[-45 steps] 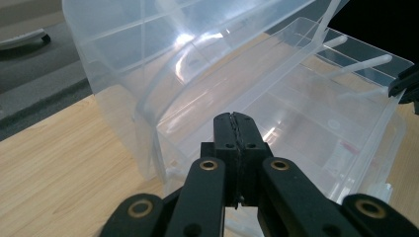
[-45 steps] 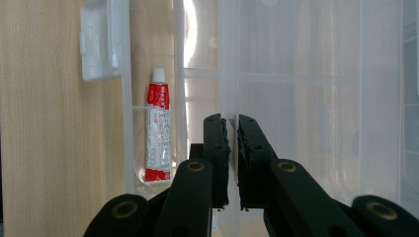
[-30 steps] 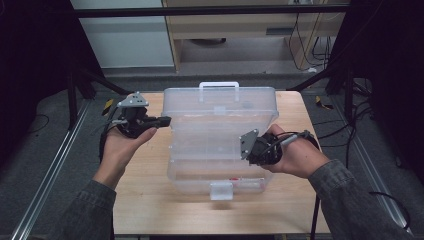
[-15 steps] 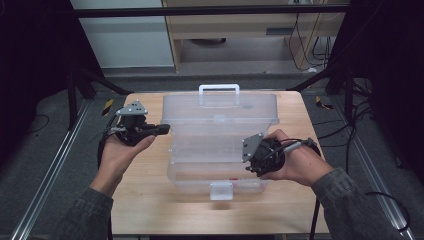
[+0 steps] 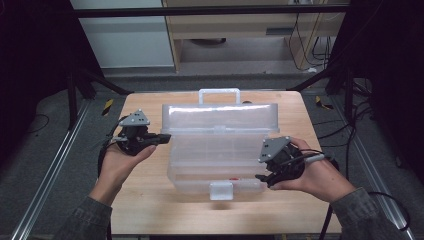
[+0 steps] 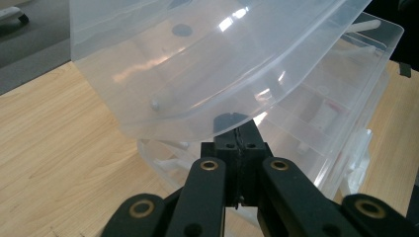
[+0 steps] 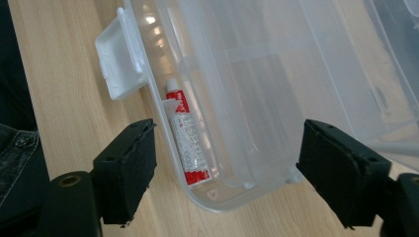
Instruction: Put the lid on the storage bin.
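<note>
Clear plastic organiser box (image 5: 220,150) sits in the middle of the wooden table (image 5: 165,210), its lid (image 5: 220,117) raised toward the far edge with the white carry handle (image 5: 219,94) on top, and its white latch (image 5: 221,190) hanging over the near wall. Inside the front compartment a red-and-white tube (image 7: 185,143) lies along the wall, just behind the latch.

Left gripper (image 5: 162,137) is at the box's left end, jaws clenched together with nothing between them — in the left gripper view the closed tips sit just under the tilted lid's edge (image 6: 197,126), too close to tell whether they touch it.

Right gripper (image 5: 262,177) is at the near right corner of the box; its jaws have just been opening and now stand wide, released, the rounded corner of the tray between them but clear of both pads (image 7: 131,168).

Past the table's far edge, a shelf unit (image 5: 240,30) and dangling cables (image 5: 310,35) stand well apart from the work.
</note>
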A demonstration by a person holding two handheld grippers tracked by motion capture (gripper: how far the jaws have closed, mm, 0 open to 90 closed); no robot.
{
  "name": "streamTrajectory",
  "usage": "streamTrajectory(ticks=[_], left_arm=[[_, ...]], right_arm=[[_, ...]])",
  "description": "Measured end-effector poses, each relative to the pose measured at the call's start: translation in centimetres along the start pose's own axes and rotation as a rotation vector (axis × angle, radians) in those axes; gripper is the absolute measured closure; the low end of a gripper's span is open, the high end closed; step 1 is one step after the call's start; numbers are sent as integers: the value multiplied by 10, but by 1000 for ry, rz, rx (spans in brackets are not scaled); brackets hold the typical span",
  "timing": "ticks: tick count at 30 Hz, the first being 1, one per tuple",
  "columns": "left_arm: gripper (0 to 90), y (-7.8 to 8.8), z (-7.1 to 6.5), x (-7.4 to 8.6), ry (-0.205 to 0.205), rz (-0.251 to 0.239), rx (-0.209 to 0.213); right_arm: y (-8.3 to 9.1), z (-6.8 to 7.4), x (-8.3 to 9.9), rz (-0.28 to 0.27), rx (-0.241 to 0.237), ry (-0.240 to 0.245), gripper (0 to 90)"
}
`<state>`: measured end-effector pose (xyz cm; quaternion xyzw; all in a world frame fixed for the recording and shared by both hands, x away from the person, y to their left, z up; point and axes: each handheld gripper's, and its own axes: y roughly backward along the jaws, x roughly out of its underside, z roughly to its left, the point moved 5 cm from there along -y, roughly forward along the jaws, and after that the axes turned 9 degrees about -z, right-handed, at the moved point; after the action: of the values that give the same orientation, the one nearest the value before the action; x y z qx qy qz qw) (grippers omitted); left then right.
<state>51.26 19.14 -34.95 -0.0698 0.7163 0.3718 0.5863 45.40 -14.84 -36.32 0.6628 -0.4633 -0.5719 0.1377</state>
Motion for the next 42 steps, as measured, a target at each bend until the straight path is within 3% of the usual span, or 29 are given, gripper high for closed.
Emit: streamTrajectory(ticks=[3, 4, 16, 42], left_arm=[[900, -1, -1, 1, -18, -8, 10], [900, 1, -2, 5, -17, 11, -2], [900, 1, -9, 22, 0, -2, 16], [900, 1, -9, 57, 23, 11, 10]], right_arm=[[6, 0, 5, 0, 11, -11, 193], [9, -1, 7, -1, 14, -15, 187], [28, -7, 32, 27, 58, -55, 172], [24, -7, 75, 56, 70, -137, 169]])
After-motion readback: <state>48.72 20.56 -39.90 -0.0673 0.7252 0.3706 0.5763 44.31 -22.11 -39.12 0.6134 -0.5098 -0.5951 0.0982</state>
